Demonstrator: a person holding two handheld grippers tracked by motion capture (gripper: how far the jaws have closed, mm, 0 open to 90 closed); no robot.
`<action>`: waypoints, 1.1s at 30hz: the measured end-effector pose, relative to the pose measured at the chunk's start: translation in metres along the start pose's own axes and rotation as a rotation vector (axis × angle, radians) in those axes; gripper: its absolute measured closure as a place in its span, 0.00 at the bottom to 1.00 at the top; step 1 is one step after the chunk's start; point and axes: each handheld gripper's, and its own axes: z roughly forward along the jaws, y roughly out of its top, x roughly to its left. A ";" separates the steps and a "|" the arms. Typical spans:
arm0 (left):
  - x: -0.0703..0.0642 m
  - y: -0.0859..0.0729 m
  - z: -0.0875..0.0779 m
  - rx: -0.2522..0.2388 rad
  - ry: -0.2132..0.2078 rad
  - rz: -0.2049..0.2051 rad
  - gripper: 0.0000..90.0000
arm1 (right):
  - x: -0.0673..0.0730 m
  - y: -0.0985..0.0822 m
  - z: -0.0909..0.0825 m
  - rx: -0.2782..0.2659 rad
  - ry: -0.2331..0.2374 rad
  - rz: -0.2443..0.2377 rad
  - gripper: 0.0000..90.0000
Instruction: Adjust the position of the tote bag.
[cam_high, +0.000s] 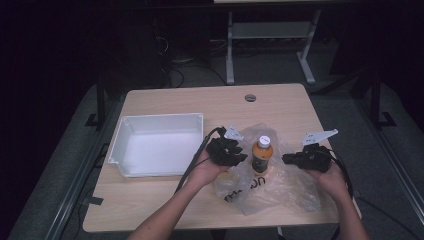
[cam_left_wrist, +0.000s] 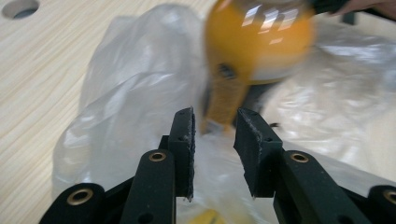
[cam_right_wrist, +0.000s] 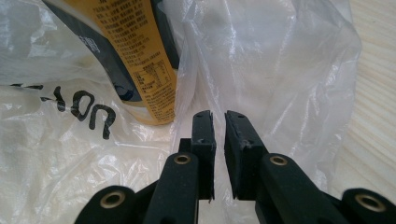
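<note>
a bottle (cam_high: 261, 153) of orange drink stands upright on a crinkly clear plastic bag (cam_high: 280, 187), in the near middle of the wooden table (cam_high: 165, 200). the left gripper (cam_high: 231, 156) is just left of the bottle, with its jaws open and nothing between them. the right gripper (cam_high: 288, 159) is just right of the bottle, low over the bag. its jaws are a tiny bit apart, and i cannot tell if they pinch the bag. a white tray (cam_high: 156, 143) sits on the left side of the table.
</note>
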 end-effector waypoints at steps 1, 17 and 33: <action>0.000 0.000 0.000 0.000 0.000 0.000 0.75 | 0.000 0.000 0.000 0.000 0.000 0.000 0.91; -0.043 -0.020 -0.010 0.000 -0.153 0.087 0.68 | 0.002 0.000 -0.002 -0.002 -0.008 0.000 0.89; -0.052 -0.062 0.019 0.106 -0.114 0.138 0.72 | 0.004 0.001 -0.001 0.002 -0.007 0.003 0.89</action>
